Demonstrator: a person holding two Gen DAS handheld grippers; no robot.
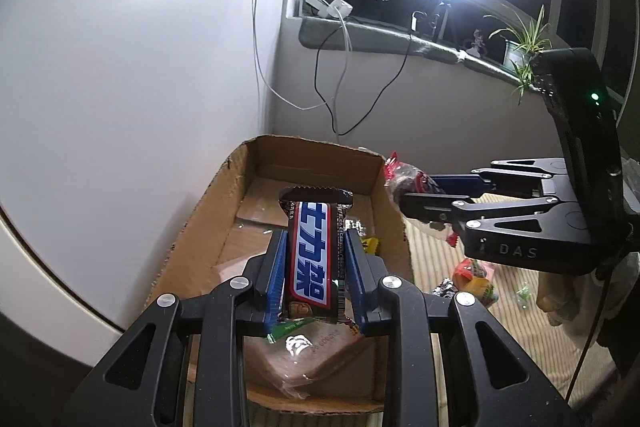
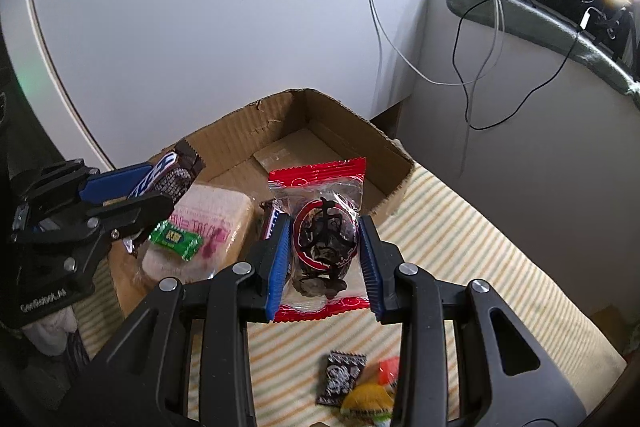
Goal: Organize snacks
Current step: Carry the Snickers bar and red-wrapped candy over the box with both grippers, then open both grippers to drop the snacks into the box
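The left tool (image 1: 314, 275) grips a brown chocolate bar (image 1: 314, 259) upright over the open cardboard box (image 1: 200, 227), which holds a wrapped pink-lettered cake (image 2: 208, 227) and a green candy (image 2: 176, 239). Just right, the right tool (image 2: 326, 259) clamps a red-edged clear snack packet (image 2: 322, 227) above the box's edge and the striped cloth (image 2: 460, 267), where loose sweets (image 2: 344, 379) lie.
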